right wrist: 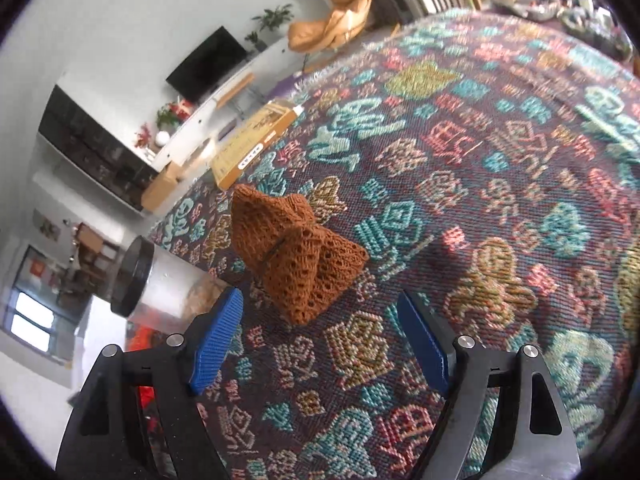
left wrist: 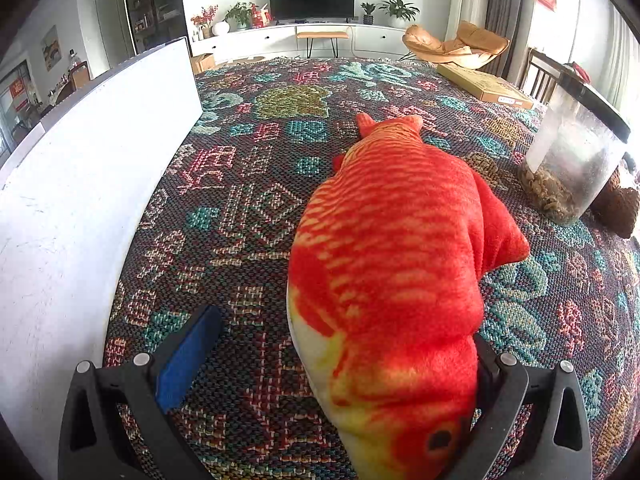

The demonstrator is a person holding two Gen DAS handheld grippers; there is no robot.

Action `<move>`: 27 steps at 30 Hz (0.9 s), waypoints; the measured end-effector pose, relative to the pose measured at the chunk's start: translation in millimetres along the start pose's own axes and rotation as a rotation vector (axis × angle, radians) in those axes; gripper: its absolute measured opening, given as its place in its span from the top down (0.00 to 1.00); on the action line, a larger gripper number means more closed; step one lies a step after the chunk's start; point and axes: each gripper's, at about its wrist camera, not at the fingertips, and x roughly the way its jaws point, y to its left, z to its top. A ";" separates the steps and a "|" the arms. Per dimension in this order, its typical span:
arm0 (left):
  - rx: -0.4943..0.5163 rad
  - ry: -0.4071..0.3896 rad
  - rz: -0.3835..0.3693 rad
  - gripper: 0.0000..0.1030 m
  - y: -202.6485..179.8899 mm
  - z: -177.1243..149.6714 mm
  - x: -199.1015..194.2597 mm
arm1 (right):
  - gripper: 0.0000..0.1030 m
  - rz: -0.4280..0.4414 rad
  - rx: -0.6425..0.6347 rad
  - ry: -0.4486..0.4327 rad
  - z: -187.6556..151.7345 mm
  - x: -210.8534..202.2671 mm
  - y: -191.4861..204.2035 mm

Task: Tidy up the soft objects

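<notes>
Two grippers are at work over the patterned woven cloth (right wrist: 460,168). The right gripper (right wrist: 320,336) has its blue pads spread wide with nothing between them; just beyond its tips, a little above the frame's centre, sits the brown knitted piece (right wrist: 298,252), bunched into a peak on the cloth. At the left edge of that view stands a clear jar (right wrist: 160,284) with a black lid, close beside the knit. The left gripper (left wrist: 332,360) is also apart: the red and orange plush fish (left wrist: 392,264) lies between its fingers, close against the right-hand one, while the left pad stands clear of it.

The step in hand looks like picking up the knit. To do it well, bring the right gripper down straddling the peak, keep away from the jar, and close low on the bunched folds so the loose weave does not slip out.
</notes>
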 end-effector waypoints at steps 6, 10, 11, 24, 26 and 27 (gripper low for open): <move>0.000 0.000 0.000 0.00 0.0 0.1 0.0 | 0.20 -0.273 -0.215 0.035 -75.0 7.7 29.9; -0.001 0.000 0.000 0.00 0.0 0.2 0.0 | 0.19 -0.408 -0.357 -0.016 -116.5 13.1 38.5; -0.001 -0.001 0.001 0.00 0.4 -0.4 -0.6 | 0.17 -0.416 -0.379 -0.016 -115.7 12.5 42.6; -0.003 -0.001 0.002 0.00 0.2 0.0 -0.6 | 0.10 -0.374 -0.328 0.006 -92.1 16.3 25.4; -0.003 -0.001 0.002 0.00 0.3 -0.2 -0.3 | 0.09 -0.374 -0.328 0.006 -92.8 19.9 24.8; -0.003 -0.001 0.002 0.00 0.2 -0.3 -0.3 | 0.09 -0.374 -0.328 0.007 -91.4 20.6 24.4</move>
